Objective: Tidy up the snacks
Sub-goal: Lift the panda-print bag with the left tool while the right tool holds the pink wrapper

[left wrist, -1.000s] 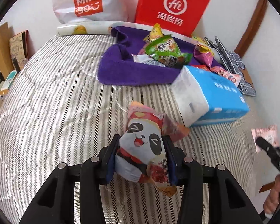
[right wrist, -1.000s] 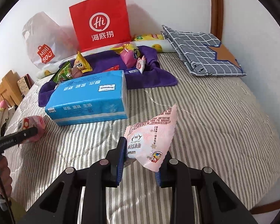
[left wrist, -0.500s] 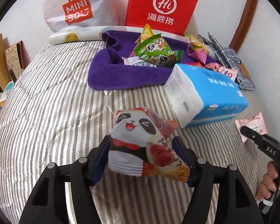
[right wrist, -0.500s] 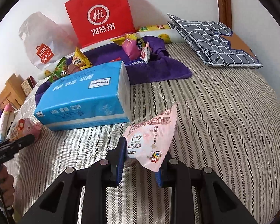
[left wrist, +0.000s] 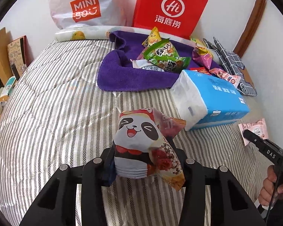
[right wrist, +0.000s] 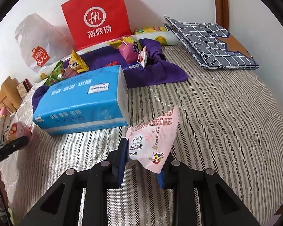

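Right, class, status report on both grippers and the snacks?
Left gripper just closed on panda snack. Right gripper shut on pink packet. Blue tissue pack between them and purple towel.

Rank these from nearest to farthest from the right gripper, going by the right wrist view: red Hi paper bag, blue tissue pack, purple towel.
From the right gripper:
1. Blue tissue pack, just ahead, to the left.
2. Purple towel, behind the pack, mid-bed.
3. Red Hi paper bag, upright against the far wall.

Home bedroom: striped quilted bed (left wrist: 47, 113), wooden headboard (right wrist: 219, 1), folded checked pillowcases (right wrist: 213, 43), shopping bags (left wrist: 169, 9) against wall.
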`<state>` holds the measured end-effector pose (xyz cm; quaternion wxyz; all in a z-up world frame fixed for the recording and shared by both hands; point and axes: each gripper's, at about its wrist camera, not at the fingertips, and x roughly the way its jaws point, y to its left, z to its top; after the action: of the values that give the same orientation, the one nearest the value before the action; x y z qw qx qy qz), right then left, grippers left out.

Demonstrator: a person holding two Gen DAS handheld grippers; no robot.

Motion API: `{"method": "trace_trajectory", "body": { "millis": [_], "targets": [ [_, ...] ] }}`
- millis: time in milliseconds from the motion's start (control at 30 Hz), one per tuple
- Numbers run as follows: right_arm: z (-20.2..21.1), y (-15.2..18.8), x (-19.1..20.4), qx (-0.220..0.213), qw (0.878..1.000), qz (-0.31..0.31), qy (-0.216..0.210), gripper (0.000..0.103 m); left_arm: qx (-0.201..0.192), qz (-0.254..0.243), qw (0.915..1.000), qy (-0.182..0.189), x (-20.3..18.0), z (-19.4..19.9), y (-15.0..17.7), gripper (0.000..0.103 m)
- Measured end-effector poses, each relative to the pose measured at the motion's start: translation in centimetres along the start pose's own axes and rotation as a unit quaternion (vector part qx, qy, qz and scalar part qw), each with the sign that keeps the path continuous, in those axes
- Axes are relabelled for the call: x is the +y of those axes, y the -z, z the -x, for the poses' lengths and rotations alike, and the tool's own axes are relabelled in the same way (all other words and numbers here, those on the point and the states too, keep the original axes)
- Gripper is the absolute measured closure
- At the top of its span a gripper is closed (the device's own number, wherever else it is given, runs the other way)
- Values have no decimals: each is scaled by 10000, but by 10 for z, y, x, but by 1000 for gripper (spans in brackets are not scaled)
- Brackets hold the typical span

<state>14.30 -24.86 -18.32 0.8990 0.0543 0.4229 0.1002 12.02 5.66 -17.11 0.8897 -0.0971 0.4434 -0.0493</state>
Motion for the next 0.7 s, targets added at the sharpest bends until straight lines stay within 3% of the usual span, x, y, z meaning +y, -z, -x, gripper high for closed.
{"method": "trace_trajectory", "body": {
  "millis": [700],
  "targets": [
    [32,-7,26,-203,9997,125,109,77,-92,-129,9993,351,-14,22,-2,59]
  ]
}}
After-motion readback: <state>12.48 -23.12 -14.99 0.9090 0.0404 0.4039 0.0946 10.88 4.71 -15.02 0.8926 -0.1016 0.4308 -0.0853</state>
